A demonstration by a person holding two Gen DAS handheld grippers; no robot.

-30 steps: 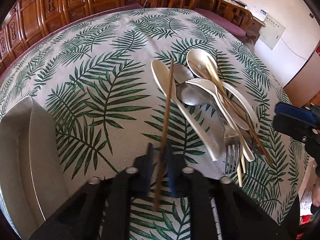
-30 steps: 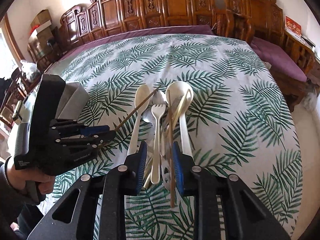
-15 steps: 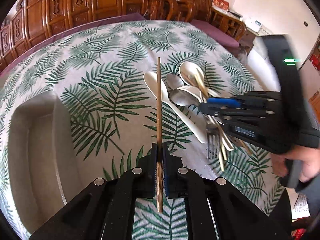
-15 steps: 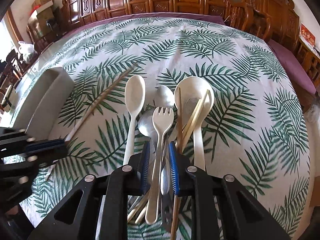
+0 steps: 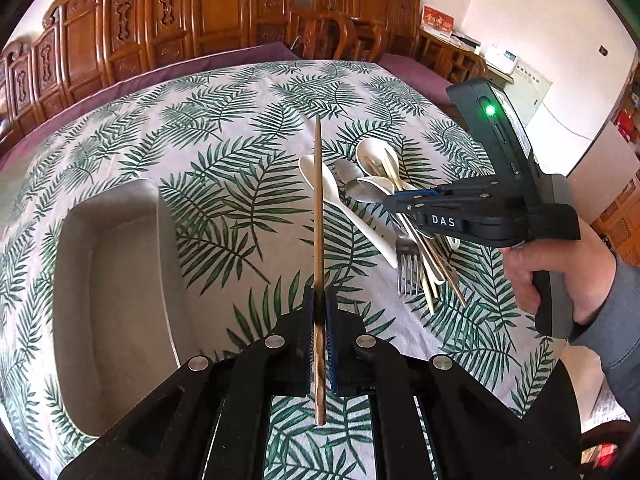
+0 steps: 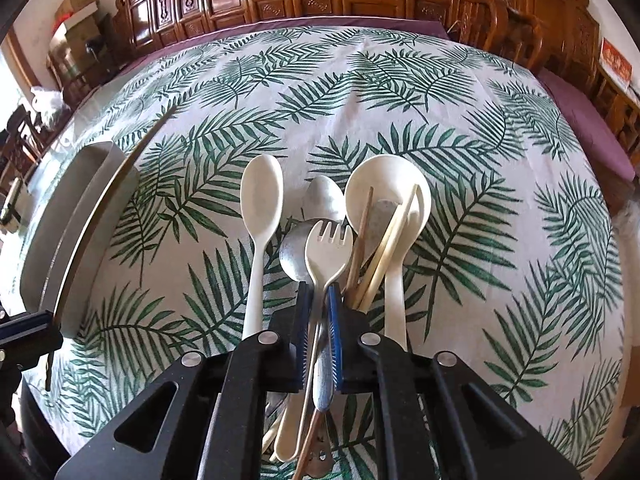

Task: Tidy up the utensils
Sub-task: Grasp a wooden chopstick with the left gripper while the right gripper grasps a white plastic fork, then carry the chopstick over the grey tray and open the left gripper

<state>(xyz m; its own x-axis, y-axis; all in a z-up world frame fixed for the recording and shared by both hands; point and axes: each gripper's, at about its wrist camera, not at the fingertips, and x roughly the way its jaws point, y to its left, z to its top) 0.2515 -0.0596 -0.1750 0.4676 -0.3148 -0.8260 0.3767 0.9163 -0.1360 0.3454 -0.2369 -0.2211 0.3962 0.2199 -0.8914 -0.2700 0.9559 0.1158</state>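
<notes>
2 grippers clamped: left (image 5: pixel 319 334) on thin wooden chopstick (image 5: pixel 318 208), right (image 6: pixel 319 334) w/ jaws around metal spoon handle (image 6: pixel 323 376).

"DAS" in white on right tool (image 5: pixel 404 210) body.

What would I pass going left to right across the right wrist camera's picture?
Grey rectangular tray → long cream plastic spoon → cream plastic fork → big round cream ladle-spoon.

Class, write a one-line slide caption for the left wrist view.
Left hand-held gripper holds a chopstick beside the grey tray.
</notes>
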